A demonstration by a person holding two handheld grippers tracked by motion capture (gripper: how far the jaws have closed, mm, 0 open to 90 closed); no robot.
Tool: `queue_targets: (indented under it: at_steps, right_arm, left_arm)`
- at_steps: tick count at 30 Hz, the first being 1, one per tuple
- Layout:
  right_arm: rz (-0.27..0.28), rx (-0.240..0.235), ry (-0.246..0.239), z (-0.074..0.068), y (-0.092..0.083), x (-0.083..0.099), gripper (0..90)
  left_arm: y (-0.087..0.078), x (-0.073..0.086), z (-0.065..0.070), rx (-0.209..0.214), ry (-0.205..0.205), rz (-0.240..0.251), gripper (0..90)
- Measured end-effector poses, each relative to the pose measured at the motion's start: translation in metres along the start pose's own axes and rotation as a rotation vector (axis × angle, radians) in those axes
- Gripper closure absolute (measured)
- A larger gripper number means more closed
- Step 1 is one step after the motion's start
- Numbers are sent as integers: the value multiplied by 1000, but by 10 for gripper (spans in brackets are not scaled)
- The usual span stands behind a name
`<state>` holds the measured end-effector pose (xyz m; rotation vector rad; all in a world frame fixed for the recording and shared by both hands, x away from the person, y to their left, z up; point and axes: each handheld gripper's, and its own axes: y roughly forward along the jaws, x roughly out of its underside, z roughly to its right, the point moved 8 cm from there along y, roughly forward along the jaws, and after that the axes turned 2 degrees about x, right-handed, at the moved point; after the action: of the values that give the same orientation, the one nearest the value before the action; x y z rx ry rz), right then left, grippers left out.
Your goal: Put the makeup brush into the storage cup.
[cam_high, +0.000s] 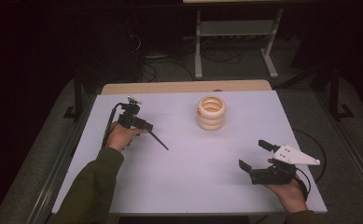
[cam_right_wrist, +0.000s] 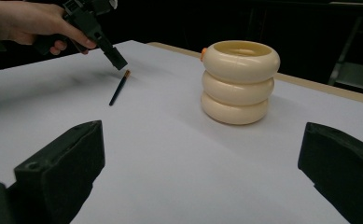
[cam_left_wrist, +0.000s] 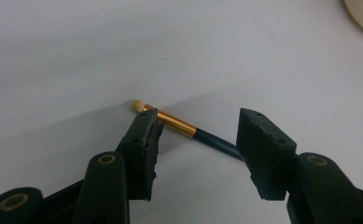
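Note:
A thin brush [cam_left_wrist: 179, 125] with a dark handle, a gold ferrule and a cream tip lies flat on the white table [cam_high: 193, 177]. My left gripper [cam_left_wrist: 198, 115] points down at it with one jaw on each side of the ferrule end. The pads do not press on it, so the gripper is open. In the high view the brush [cam_high: 159, 140] runs toward the right from the left gripper [cam_high: 149, 127]. My right gripper [cam_high: 253, 154] rests near the table's front right, open wide with nothing between its jaws. From there the brush [cam_right_wrist: 118, 88] shows below the left gripper [cam_right_wrist: 116, 60].
A cream stack of three rings [cam_high: 211, 113] with a small orange mark stands upright at the table's back centre, right of the brush. It looms ahead of the right gripper [cam_right_wrist: 202, 135] as the ring stack [cam_right_wrist: 240, 81]. A wooden strip [cam_high: 184, 87] edges the table's far side.

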<state>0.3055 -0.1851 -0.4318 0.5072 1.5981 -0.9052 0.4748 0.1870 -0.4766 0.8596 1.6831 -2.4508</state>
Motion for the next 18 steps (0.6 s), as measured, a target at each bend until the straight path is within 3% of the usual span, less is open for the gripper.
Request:
queue_targets:
  at_steps: [6, 18]
  right_arm:
    - [2, 2, 2, 1, 0, 0, 0]
    - [3, 2, 5, 1, -1, 0, 0]
  left_arm:
    - [4, 1, 2, -11, 15, -50, 491]
    - [11, 1, 4, -26, 17, -89, 523]
